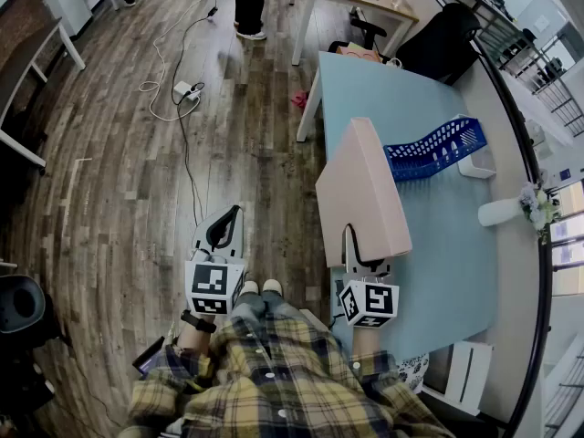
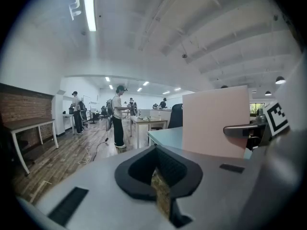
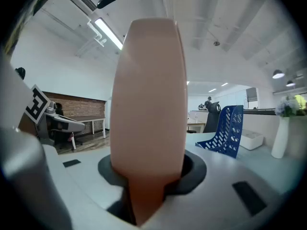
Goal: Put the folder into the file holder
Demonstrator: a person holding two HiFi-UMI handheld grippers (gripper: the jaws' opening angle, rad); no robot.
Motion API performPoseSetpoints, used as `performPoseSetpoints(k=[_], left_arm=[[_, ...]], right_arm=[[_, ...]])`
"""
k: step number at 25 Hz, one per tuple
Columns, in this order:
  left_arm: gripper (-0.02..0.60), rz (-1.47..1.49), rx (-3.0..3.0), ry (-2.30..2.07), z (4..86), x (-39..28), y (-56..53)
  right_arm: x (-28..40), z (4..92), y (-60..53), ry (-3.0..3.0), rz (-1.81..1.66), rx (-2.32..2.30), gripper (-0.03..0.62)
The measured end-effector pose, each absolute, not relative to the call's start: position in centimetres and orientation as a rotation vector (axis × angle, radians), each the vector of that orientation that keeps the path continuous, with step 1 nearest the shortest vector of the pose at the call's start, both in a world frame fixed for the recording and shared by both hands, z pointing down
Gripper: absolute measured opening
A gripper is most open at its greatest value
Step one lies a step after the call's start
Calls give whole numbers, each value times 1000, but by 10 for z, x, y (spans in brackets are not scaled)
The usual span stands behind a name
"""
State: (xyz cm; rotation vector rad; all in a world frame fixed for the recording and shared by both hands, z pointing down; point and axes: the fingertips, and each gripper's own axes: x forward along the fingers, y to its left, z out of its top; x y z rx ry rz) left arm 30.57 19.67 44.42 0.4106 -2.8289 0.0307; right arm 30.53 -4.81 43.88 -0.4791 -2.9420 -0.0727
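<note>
- Wooden floor (image 1: 137, 199) beside pale-blue bench (image 1: 365, 89); blue file holder (image 1: 436, 149) lies on bench.
- Right claw (image 1: 360, 254) clamped on pink folder (image 1: 365, 190).
- Left claw (image 1: 222, 231) closed, empty, over floor.

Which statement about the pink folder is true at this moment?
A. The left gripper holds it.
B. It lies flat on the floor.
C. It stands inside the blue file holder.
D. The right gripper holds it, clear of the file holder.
D: the right gripper has its fingers clamped on the pink folder, while the blue file holder stands apart, further along the table.
</note>
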Motion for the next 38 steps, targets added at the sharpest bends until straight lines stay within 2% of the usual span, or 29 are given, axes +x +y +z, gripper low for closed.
performPoseSetpoints(k=[17, 38], left_arm=[[-9, 34, 368, -2816, 445, 291, 194], [-9, 88, 655, -2788, 439, 83, 294]], right_arm=[[287, 442, -46, -2920, 51, -558, 158], [117, 437, 57, -2970, 43, -280, 160]])
